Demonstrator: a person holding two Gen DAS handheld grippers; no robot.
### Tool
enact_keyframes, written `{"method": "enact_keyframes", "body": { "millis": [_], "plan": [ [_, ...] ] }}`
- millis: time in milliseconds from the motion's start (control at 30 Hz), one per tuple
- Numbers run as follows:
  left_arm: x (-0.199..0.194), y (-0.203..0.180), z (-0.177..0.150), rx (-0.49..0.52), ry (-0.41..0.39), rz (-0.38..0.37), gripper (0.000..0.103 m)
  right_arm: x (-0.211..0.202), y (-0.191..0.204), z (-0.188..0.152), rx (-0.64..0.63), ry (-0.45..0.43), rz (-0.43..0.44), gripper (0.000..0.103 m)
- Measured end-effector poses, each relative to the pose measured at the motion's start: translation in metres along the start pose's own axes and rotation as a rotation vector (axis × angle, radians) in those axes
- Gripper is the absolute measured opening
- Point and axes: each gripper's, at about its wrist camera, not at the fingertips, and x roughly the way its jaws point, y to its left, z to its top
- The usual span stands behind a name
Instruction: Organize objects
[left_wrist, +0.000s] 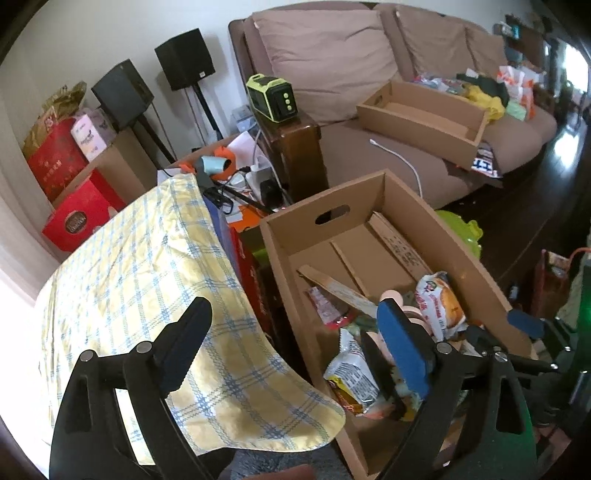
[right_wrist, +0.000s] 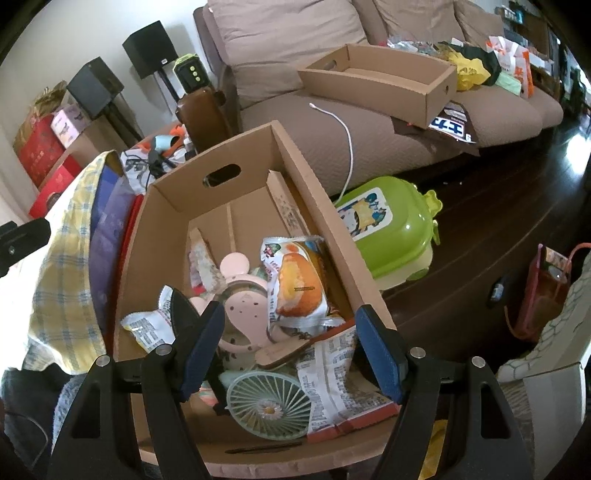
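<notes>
Both pairs of fingers stand spread wide with nothing between them: the right gripper (right_wrist: 291, 350) hangs over the near end of the cardboard box (right_wrist: 325, 206), its blue pads either side of the clutter, while the left gripper (left_wrist: 295, 343) straddles the box's left wall, one finger above the checked yellow cloth (left_wrist: 147, 280) and the other above the snacks. Inside the box, heaped at the near end, lie a pink mouse-eared fan (right_wrist: 243, 295), a bread packet (right_wrist: 299, 280), a mint-green round fan (right_wrist: 269, 402) and crumpled white snack wrappers (right_wrist: 332, 373); the far half of the box floor is bare. Since everything overlaps, a closing grip could likely catch a wrapper along with a fan and drag or spill the pile, and slick film would probably slip from the pads. With both grippers near together over one box, they might also knock each other or the thin cardboard wall. A second, shallower tray (right_wrist: 380, 81) sits on the brown sofa (right_wrist: 332, 122) far off, perhaps the destination, though I cannot tell. To the right on the dark wooden floor (right_wrist: 480, 221) lies a green plastic case (right_wrist: 391, 229); at far left stand black speakers (right_wrist: 147, 51) and red gift boxes (left_wrist: 74, 218).
</notes>
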Motion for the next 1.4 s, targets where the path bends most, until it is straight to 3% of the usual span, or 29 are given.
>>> {"method": "enact_keyframes", "body": {
  "millis": [233, 567, 733, 833, 1000, 1200, 1400],
  "plan": [
    [-0.004, 0.01, 0.003, -0.04, 0.014, -0.047, 0.09, -0.007, 0.004, 0.006, -0.05, 0.025, -0.121, 0.075],
    [-0.025, 0.045, 0.007, -0.089, 0.0, -0.093, 0.09, -0.061, 0.029, 0.027, -0.076, -0.053, -0.16, 0.082],
    [-0.037, 0.067, 0.0, -0.117, -0.034, -0.09, 0.091, -0.081, 0.058, 0.016, -0.038, 0.007, -0.065, 0.087],
    [-0.041, 0.077, -0.005, -0.123, -0.034, -0.101, 0.091, -0.09, 0.076, 0.017, -0.026, 0.037, -0.149, 0.09],
    [-0.052, 0.101, -0.01, -0.158, -0.041, -0.135, 0.091, -0.125, 0.1, 0.022, -0.061, -0.042, -0.31, 0.09],
    [-0.071, 0.122, -0.01, -0.164, -0.048, -0.184, 0.091, -0.157, 0.122, 0.012, -0.115, -0.074, -0.367, 0.093],
    [-0.093, 0.128, -0.018, -0.134, -0.06, -0.216, 0.091, -0.173, 0.145, -0.019, -0.164, -0.077, -0.433, 0.096]
  ]
}}
